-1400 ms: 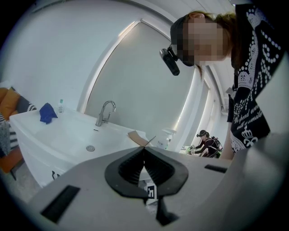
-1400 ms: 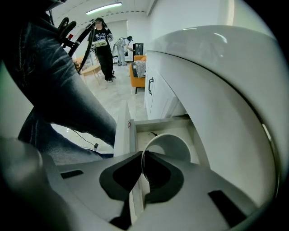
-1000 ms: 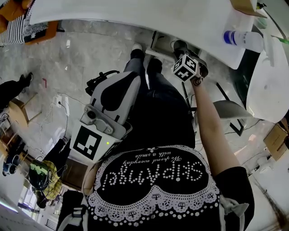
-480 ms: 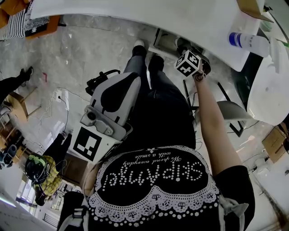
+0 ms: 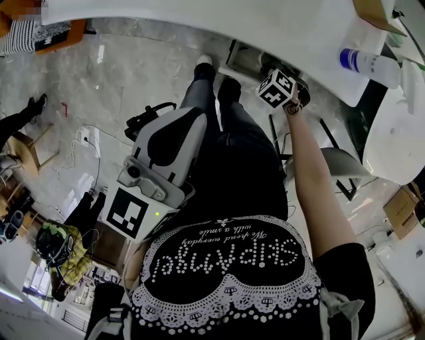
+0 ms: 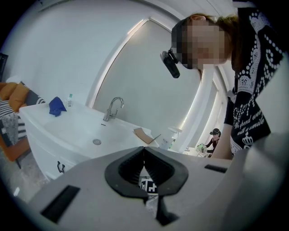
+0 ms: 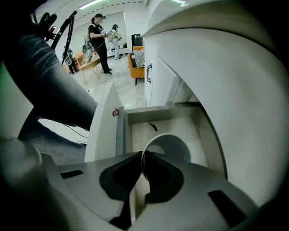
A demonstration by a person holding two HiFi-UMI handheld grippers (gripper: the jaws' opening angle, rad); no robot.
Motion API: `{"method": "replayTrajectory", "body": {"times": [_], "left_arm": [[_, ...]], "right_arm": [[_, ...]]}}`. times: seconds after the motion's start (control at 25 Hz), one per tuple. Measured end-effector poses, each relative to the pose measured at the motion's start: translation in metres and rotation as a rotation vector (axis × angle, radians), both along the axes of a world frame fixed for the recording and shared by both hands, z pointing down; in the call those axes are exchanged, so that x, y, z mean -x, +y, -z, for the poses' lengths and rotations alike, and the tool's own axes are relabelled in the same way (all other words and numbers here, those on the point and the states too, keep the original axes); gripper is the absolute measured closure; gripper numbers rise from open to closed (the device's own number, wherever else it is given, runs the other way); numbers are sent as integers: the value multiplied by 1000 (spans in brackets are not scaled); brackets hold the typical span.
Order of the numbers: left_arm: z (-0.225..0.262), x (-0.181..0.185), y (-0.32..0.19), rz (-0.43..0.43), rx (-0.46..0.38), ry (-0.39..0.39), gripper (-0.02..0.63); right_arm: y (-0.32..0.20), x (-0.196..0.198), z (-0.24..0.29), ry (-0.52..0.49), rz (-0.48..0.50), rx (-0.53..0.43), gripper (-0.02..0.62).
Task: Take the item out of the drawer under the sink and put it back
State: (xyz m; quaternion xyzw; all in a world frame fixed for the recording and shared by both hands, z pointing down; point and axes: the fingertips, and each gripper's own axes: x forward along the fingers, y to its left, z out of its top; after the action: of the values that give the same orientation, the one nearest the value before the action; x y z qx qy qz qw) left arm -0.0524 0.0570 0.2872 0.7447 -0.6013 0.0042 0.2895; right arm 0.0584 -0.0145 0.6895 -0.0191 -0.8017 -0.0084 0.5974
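While the right gripper [image 7: 142, 155] points steeply down under the edge of the white sink tabletop [image 5: 199, 20], its jaws are clamped on the rim of a white round cup [image 7: 169, 145]. The cup hangs over the open white drawer [image 7: 120, 135] with its mouth tipped towards the camera. Whether its base touches the drawer floor cannot be told. A small dark curved thing [image 7: 152, 127] lies on the drawer floor near the back wall, apart from the cup.

The curved white underside of the basin [image 7: 235, 90] bulges over the right side of the drawer and crowds the space above it. To the left, the pulled-out white drawer front [image 7: 103, 122] carries a small red mark [image 7: 115, 112], and beside that is the person's denim-clad leg [image 7: 49, 90]. Beyond the drawer stands a white cabinet door with a black handle [image 7: 149, 72]. Further off are an orange sofa [image 7: 135, 58] and a standing person in black [image 7: 98, 40].

The left gripper [image 6: 144, 151] is held back near the person's body, well apart from the drawer. Its jaws are pressed together with nothing between them. Its view shows a chrome tap [image 6: 113, 108] above the basin, a blue cloth [image 6: 56, 106], a flat piece of brown cardboard [image 6: 143, 134] and a white bottle [image 6: 169, 137] on the tabletop.
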Motion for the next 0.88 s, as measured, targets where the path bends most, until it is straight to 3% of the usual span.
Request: {"method": "replayTrajectory", "body": {"times": [0.68, 0.88], "left_arm": [[-3, 3, 1, 26, 4, 31, 601], [-2, 2, 1, 27, 9, 34, 601]], "right_arm": [[-2, -1, -3, 5, 9, 4, 569], [-3, 0, 3, -33, -13, 0, 569]]}}
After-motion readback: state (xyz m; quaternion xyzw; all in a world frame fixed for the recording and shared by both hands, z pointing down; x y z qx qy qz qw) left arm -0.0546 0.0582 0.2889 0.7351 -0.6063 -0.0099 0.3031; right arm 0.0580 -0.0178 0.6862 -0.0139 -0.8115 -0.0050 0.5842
